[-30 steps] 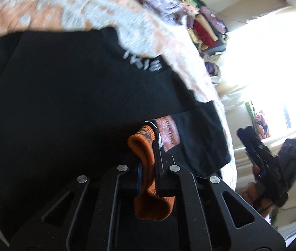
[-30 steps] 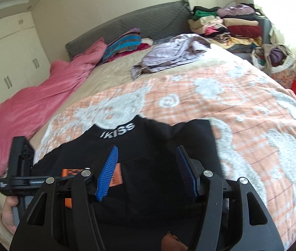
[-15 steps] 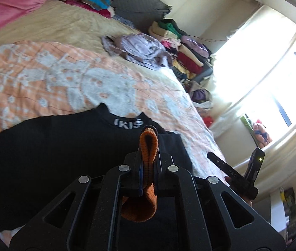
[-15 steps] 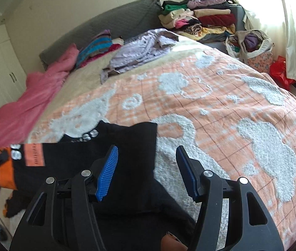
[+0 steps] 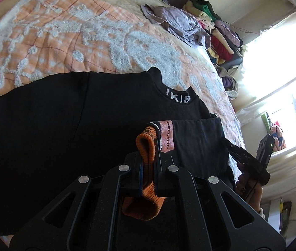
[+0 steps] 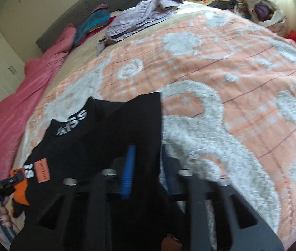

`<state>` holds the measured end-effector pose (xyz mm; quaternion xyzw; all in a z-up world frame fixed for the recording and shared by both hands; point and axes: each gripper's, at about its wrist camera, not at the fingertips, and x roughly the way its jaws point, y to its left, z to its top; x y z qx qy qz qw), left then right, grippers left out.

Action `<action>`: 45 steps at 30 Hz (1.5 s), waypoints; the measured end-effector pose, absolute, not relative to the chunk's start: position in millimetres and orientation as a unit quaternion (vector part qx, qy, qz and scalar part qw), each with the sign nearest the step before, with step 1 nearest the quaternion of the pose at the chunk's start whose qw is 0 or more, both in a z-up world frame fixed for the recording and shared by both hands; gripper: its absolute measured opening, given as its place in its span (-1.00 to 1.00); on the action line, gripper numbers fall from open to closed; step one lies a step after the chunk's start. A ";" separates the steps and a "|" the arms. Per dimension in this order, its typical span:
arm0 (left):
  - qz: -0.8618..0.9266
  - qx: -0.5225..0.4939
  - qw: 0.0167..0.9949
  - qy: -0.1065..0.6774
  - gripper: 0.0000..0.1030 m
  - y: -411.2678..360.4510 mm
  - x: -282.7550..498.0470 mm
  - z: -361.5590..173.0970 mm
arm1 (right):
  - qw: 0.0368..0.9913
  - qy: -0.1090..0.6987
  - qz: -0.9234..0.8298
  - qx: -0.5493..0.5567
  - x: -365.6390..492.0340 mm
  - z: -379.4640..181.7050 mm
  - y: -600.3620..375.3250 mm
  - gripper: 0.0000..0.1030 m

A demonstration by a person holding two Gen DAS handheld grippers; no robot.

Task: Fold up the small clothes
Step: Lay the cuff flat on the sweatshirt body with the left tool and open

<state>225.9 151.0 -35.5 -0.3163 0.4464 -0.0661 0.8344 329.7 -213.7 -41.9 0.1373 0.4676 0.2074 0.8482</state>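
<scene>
— Black top [image 5: 68,129], where is it found?
— It is spread on the orange and white bedspread [image 5: 68,33], collar toward the pillows. On the left, its orange cuff [image 5: 148,152] is pinched tight between the closed fingers of the left gripper [image 5: 149,167].
— And on the right?
— Black fabric is seen between the narrowed fingers of the right gripper [image 6: 145,171]; blur hides whether it is clamped. A lilac garment [image 6: 139,18] is heaped beyond.

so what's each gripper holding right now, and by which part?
Left gripper is shut on the orange cuff of the black top. Right gripper pinches the top's black fabric along its right side.
</scene>
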 end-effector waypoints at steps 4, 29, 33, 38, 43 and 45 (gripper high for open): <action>-0.079 -0.316 0.834 0.445 -0.98 145.6 226.2 -30.8 | 0.884 0.413 0.196 0.098 318.0 -16.7 -211.1 -0.80; -0.031 -0.230 0.867 0.442 -0.58 137.8 221.1 -14.6 | 0.906 0.396 0.150 0.023 298.9 -2.9 -210.8 -0.10; -0.048 -0.204 0.870 0.447 -0.57 116.3 220.0 -11.4 | 0.905 0.384 0.183 0.026 280.8 10.4 -202.1 -0.03; -0.052 -0.177 0.870 0.457 -0.49 98.8 220.6 -13.4 | 0.900 0.382 0.212 0.004 259.3 15.0 -189.3 -0.01; -0.048 -0.155 0.862 0.481 -0.47 87.6 222.0 -30.3 | 0.892 0.387 0.231 -0.017 246.6 10.3 -176.5 0.04; -0.037 -0.143 0.857 0.494 -0.43 85.4 222.0 -38.6 | 0.887 0.394 0.237 -0.024 245.1 5.7 -171.9 0.05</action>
